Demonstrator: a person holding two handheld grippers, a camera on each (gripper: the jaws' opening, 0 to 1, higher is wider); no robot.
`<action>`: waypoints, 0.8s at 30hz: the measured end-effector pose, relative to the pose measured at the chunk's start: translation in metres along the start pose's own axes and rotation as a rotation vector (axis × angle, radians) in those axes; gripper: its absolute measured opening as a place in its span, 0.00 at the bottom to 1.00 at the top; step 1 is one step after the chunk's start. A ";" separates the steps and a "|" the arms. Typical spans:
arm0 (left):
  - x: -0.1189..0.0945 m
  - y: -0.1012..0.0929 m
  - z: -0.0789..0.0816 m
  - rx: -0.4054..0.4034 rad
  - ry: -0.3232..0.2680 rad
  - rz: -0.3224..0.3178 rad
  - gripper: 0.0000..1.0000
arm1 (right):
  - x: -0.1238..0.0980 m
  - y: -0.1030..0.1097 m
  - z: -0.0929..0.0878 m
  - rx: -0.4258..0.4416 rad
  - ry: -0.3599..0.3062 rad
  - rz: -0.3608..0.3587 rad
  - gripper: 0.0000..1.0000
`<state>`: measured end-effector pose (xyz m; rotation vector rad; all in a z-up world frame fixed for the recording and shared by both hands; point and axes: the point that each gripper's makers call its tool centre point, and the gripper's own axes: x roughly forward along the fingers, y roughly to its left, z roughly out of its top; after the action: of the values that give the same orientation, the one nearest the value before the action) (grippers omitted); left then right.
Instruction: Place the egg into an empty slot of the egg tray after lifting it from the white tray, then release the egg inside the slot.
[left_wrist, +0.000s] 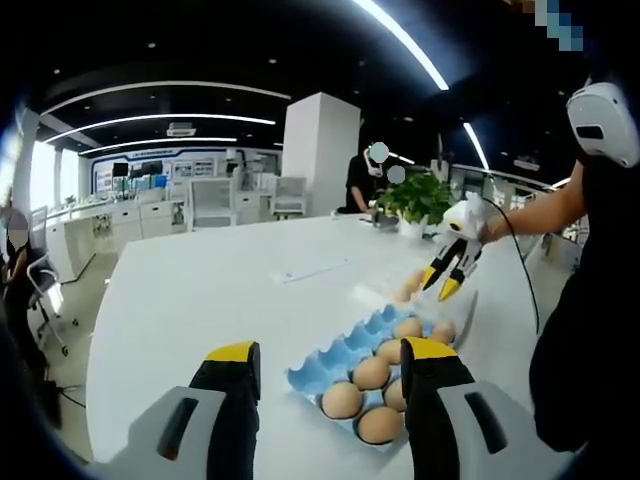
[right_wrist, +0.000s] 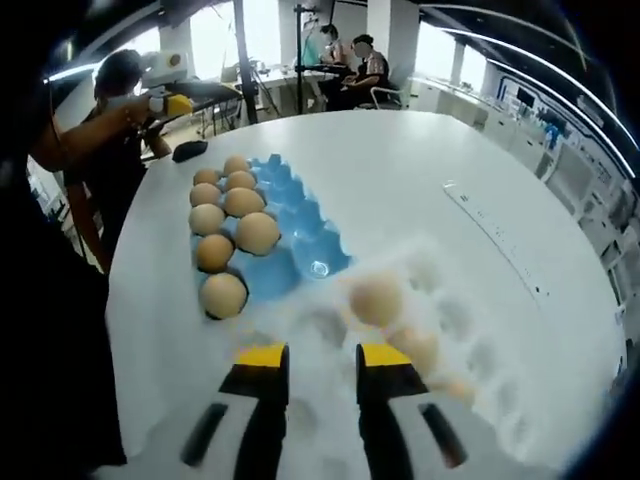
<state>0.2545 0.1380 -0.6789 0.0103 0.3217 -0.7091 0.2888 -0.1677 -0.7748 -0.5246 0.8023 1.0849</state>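
A large white tabletop (right_wrist: 420, 190) carries everything, in an open office with a dark ceiling, long light strips, a white pillar (left_wrist: 320, 150) and a potted plant (left_wrist: 415, 200) at the far edge. People sit at the far side in both views.

The blue egg tray (right_wrist: 300, 245) lies with its long axis running away from the right gripper's (right_wrist: 322, 362) camera; brown eggs fill its row toward the tabletop's left edge, the other row standing open. Just beside it, touching its near end, the white tray (right_wrist: 440, 320) holds the egg (right_wrist: 377, 298), which sits in a cup just ahead of the right jaws; its pointing is too blurred to tell. Those jaws are spread, holding nothing.

In the left gripper view, the left gripper (left_wrist: 330, 360) hangs over the tabletop's near edge, jaws spread and empty, the egg tray between their tips.
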 end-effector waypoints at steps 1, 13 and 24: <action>0.000 0.000 0.000 0.000 -0.001 0.001 0.57 | -0.003 -0.004 -0.005 0.005 0.001 -0.014 0.26; -0.001 0.001 0.001 0.004 -0.002 0.002 0.57 | -0.037 -0.035 -0.053 0.122 0.034 -0.128 0.26; 0.003 -0.001 0.002 0.002 -0.002 -0.008 0.57 | -0.054 -0.052 -0.079 0.171 0.053 -0.187 0.26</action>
<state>0.2563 0.1354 -0.6777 0.0102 0.3189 -0.7173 0.2989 -0.2761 -0.7807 -0.4746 0.8662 0.8251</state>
